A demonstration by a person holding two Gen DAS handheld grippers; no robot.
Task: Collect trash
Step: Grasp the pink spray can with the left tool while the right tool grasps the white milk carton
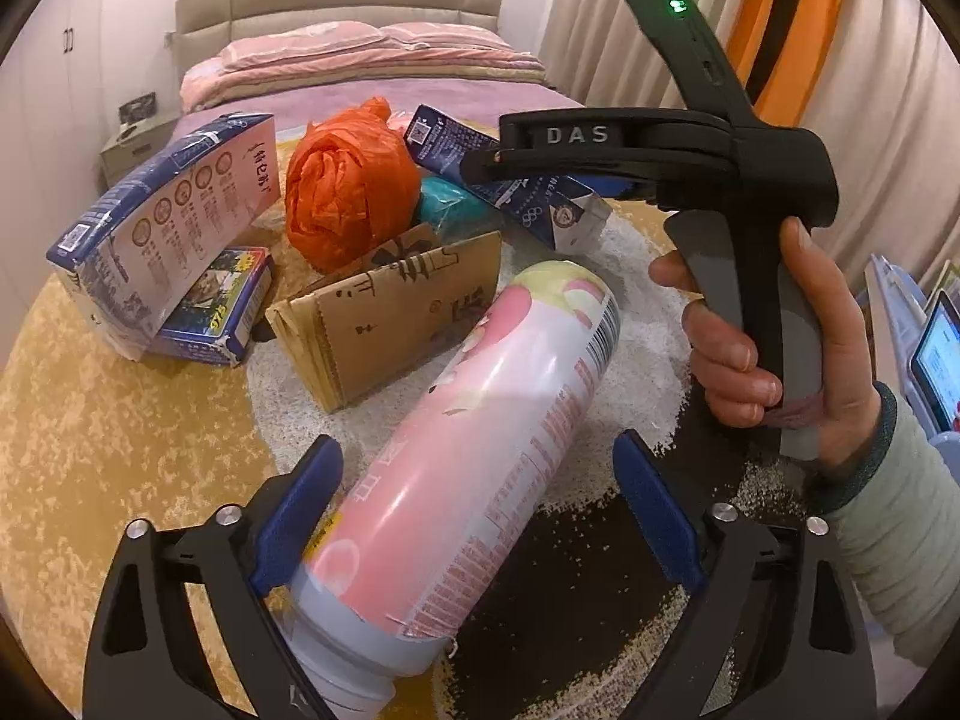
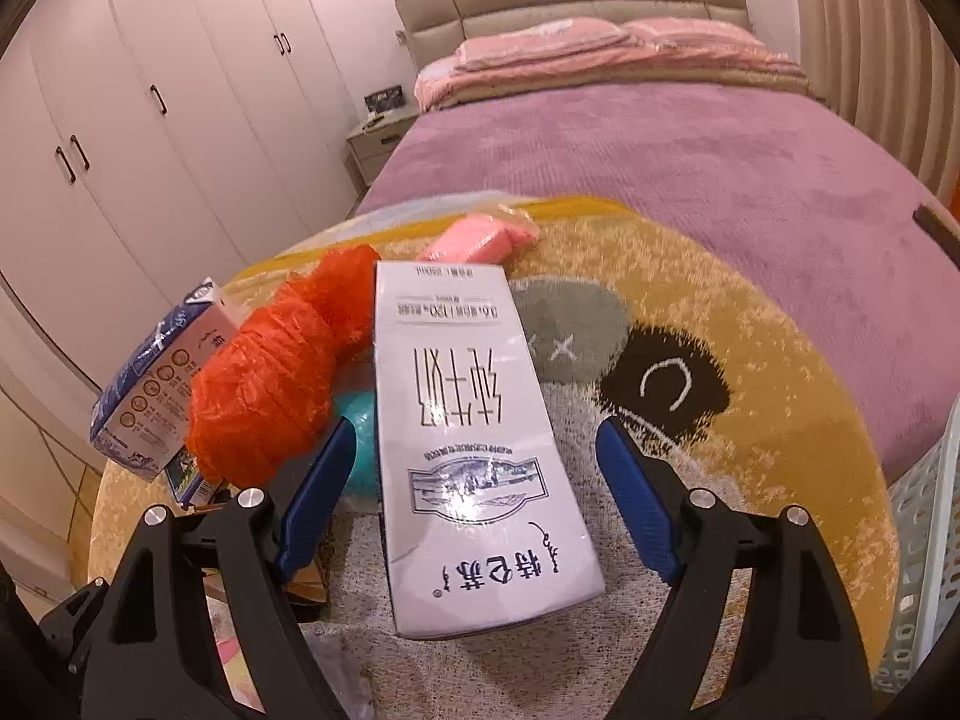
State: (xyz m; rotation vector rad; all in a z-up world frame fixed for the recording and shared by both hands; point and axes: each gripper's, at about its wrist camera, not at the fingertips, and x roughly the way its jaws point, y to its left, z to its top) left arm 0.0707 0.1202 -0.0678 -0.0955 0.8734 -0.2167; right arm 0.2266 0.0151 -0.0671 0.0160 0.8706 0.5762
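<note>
A pink and white can (image 1: 480, 372) lies on the rug, pointing away from me. My left gripper (image 1: 480, 450) is open around its lower end: the left pad (image 1: 300, 510) is against the can and the right pad (image 1: 654, 510) stands apart from it. A white milk carton (image 2: 474, 420) lies lengthwise between the fingers of my right gripper (image 2: 474, 426), which is open with a gap on each side. In the left wrist view a hand (image 1: 774, 348) holds that gripper's handle above the blue side of the carton (image 1: 540, 204).
An orange plastic bag (image 1: 348, 192), a cardboard box (image 1: 390, 312), a big blue and white carton (image 1: 168, 228), a small blue box (image 1: 222, 312) and a teal thing (image 1: 444, 204) crowd the yellow rug (image 2: 750, 276). A pink packet (image 2: 480, 240) lies further off. A white basket (image 2: 924, 540) stands at the right, and the bed (image 2: 690, 150) is behind.
</note>
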